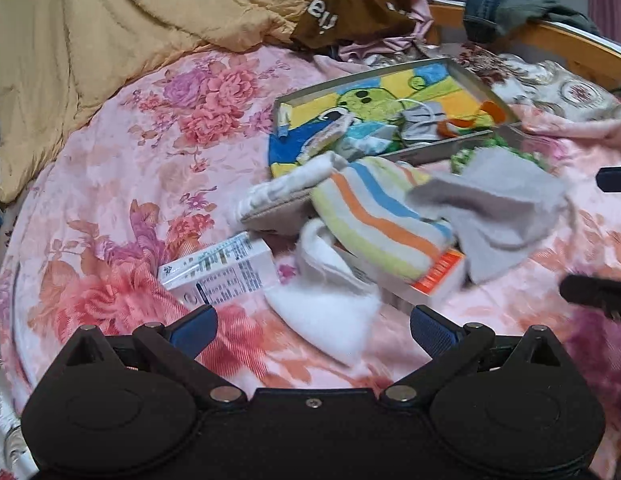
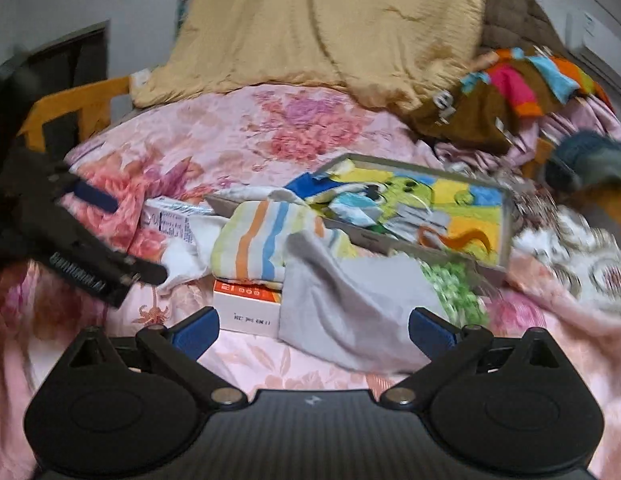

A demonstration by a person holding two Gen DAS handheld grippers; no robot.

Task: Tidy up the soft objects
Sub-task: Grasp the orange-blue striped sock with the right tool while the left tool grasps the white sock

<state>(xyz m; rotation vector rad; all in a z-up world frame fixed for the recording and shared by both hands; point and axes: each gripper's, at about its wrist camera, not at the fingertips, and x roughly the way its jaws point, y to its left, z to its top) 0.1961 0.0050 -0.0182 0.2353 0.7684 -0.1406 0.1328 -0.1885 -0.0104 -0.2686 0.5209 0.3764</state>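
Both jaws spread wide and empty, the left gripper [image 1: 312, 330] and right gripper [image 2: 313, 330] are hovering over a bedspread, seemingly choosing between the white cloth [image 1: 330, 304] and gray cloth [image 2: 350, 300] at twelve o'clock, with the tray [image 2: 506, 216] waiting beyond.

Your two wrist cameras looked low and close across the bed [image 1: 122, 168], left from the left, right from the right, sharing the striped towel [image 1: 374, 216] [image 2: 254, 240] and tray [image 1: 466, 76] [image 2: 506, 216].
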